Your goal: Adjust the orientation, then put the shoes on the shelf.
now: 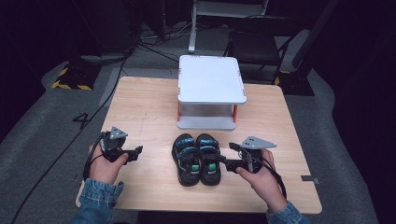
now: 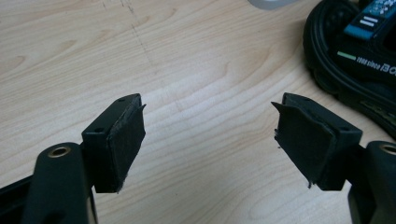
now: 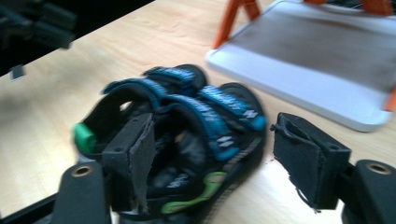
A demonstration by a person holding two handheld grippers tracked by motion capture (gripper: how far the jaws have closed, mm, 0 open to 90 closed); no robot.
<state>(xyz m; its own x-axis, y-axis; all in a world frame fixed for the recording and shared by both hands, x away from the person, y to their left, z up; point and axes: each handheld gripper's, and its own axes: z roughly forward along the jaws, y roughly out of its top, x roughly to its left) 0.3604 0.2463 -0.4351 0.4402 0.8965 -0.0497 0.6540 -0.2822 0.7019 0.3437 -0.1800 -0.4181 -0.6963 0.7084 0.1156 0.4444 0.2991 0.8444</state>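
A pair of black sandals with blue straps lies side by side at the front middle of the wooden table (image 1: 140, 107): the left sandal (image 1: 186, 161) and the right sandal (image 1: 209, 158). My right gripper (image 1: 222, 160) is open at the right sandal's outer side. In the right gripper view its jaws (image 3: 217, 135) frame the near sandal (image 3: 210, 154); I cannot tell whether they touch it. My left gripper (image 1: 137, 152) is open over bare wood (image 2: 212, 119), left of the pair. The left sandal's (image 2: 359, 60) edge is at the upper right of the left gripper view.
A white two-tier shelf (image 1: 211, 79) with orange posts stands at the back middle of the table, just behind the sandals; its lower tier (image 3: 308, 65) is bare. Behind the table are a dark chair (image 1: 254, 44), floor cables (image 1: 116, 70) and a yellow-black taped base (image 1: 70, 79).
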